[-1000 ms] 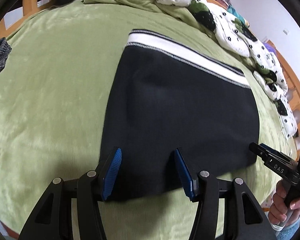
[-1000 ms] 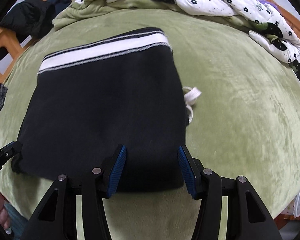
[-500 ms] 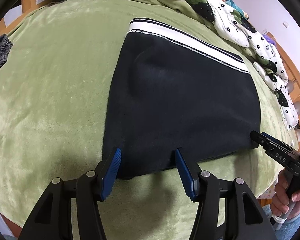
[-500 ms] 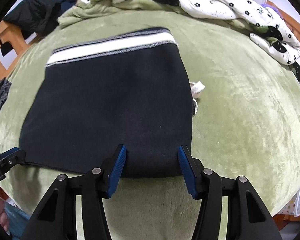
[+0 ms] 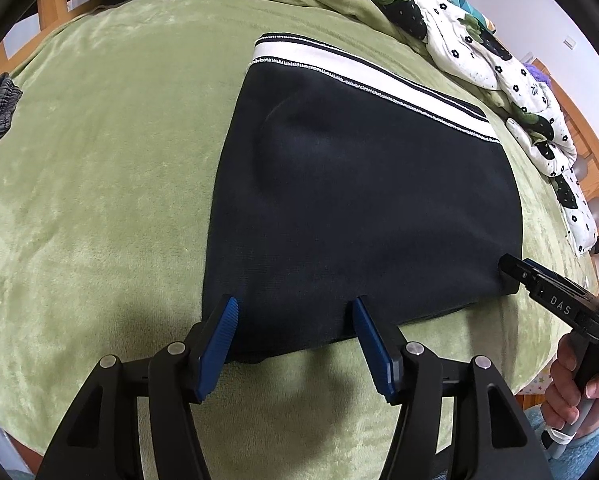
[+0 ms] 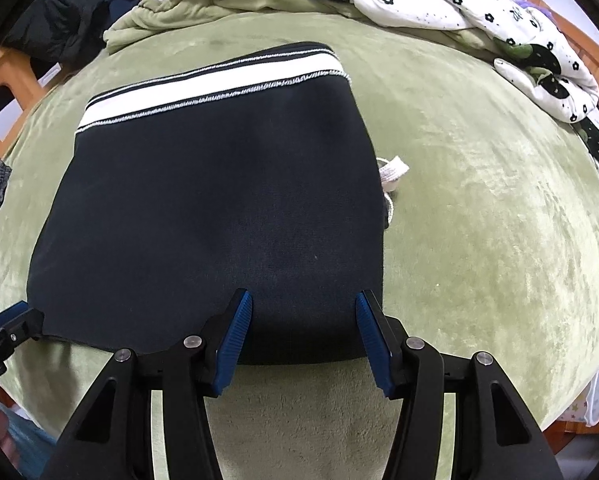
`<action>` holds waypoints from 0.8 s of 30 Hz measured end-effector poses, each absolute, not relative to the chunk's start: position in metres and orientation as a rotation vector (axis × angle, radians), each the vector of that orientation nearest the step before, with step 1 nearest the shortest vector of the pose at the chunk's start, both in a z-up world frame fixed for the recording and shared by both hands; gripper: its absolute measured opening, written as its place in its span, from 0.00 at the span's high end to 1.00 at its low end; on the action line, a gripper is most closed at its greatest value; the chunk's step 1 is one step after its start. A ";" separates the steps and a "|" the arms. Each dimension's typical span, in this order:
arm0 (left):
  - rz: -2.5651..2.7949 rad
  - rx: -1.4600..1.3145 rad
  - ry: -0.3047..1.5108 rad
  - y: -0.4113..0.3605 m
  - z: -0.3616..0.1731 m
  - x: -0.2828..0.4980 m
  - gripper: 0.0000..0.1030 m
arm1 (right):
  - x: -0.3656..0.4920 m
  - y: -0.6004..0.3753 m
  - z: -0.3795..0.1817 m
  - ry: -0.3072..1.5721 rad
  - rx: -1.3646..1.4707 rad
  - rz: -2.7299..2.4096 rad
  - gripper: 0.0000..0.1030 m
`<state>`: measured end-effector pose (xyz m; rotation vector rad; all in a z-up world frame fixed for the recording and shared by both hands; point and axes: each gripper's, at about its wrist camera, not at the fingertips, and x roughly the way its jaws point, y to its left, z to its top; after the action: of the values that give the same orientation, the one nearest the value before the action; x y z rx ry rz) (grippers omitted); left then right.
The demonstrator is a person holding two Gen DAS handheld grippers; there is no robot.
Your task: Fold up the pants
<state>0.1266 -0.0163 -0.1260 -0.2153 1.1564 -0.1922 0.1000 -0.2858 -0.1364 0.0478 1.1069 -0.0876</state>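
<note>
Green plush blanket [image 5: 99, 184] covers the whole bed and fills most of both views.

At the bottom centre of the left wrist view, the left claw [image 5: 295, 338] stands wide open with nothing between its 2 blue pads [image 5: 217, 340]. Its tips sit at the near hem of the pants [image 5: 363, 216], whose left corner lies between the spread fingers; I cannot tell whether the pads touch the cloth.

At the bottom centre of the right wrist view, the right claw [image 6: 304, 332] is spread just as wide and grips nothing. The pants' near right corner lies between its pads in the same way.

The pants [image 6: 215, 216] lie folded into a dark, roughly square packet in the middle of each frame, flat on the blanket. A white band [image 6: 211, 80] edged with dark stripes runs along the far edge. A soft bulge shows in the cloth toward the upper left of the packet in the left view. In the right view, a white drawstring [image 6: 391, 170] pokes out from the packet's right side, centre right of the frame.

Each claw also shows in the other's view: the right one [image 5: 547, 292] at the right edge, gripped by a hand [image 5: 575, 396], and the left one [image 6: 7, 328] at the lower left edge.

A white flowered quilt [image 6: 419, 0] is bunched along the top of both frames, with dark clothing [image 6: 67, 28] at the upper left.
</note>
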 end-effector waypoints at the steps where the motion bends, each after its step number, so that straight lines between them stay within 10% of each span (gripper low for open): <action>1: -0.193 -0.218 1.159 -0.016 -0.126 0.127 0.44 | 0.100 -0.286 -0.136 1.102 0.051 -0.090 0.48; 21: -0.202 -0.039 1.013 -0.028 -0.043 0.035 0.44 | 0.005 -0.266 -0.064 0.911 0.044 -0.080 0.47; 24: -0.210 -0.035 0.977 -0.025 -0.031 0.019 0.41 | -0.016 -0.264 -0.062 0.888 0.054 -0.066 0.27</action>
<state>0.0186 -0.0248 -0.0312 -0.0352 0.9773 -0.2096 -0.0160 -0.2641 -0.0615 0.0542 0.8882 -0.0659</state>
